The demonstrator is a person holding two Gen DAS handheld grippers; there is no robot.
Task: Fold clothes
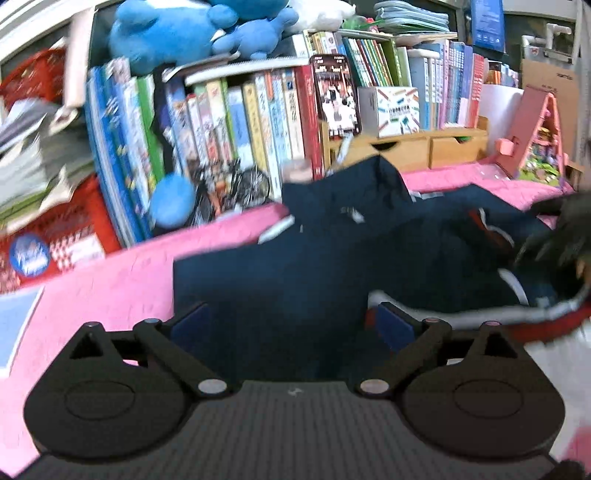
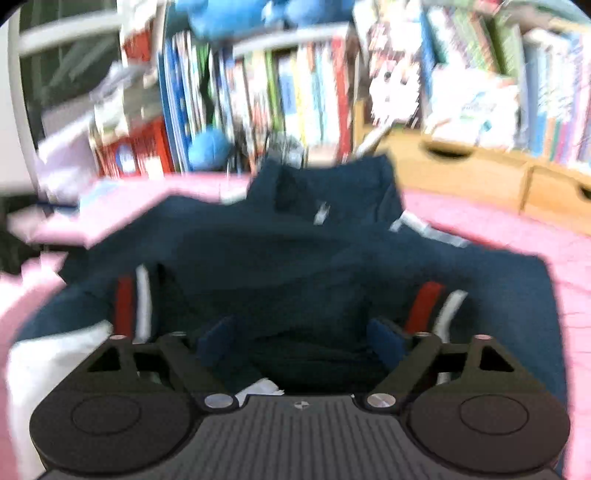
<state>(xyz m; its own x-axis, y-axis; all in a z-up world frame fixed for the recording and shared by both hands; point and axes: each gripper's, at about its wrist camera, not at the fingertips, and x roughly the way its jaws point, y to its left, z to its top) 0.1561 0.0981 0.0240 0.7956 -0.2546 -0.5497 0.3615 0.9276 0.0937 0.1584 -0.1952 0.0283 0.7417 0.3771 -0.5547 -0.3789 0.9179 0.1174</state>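
The garment (image 2: 280,258) is dark navy, with red and white stripes at its cuffs and small white marks near the collar. It lies on a bright pink bed cover (image 1: 122,280). Both the left gripper (image 1: 291,325) and the right gripper (image 2: 301,339) are black with dark blue pads. Behind, the books (image 1: 236,122) show many-coloured spines, the plush toy (image 1: 166,33) is bright blue, the wooden drawers (image 1: 424,147) pale tan, and the crate (image 1: 66,232) red.

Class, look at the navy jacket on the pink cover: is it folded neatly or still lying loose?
Still loose. The navy jacket lies rumpled on the pink cover, collar raised, striped cuffs showing, no neat fold.
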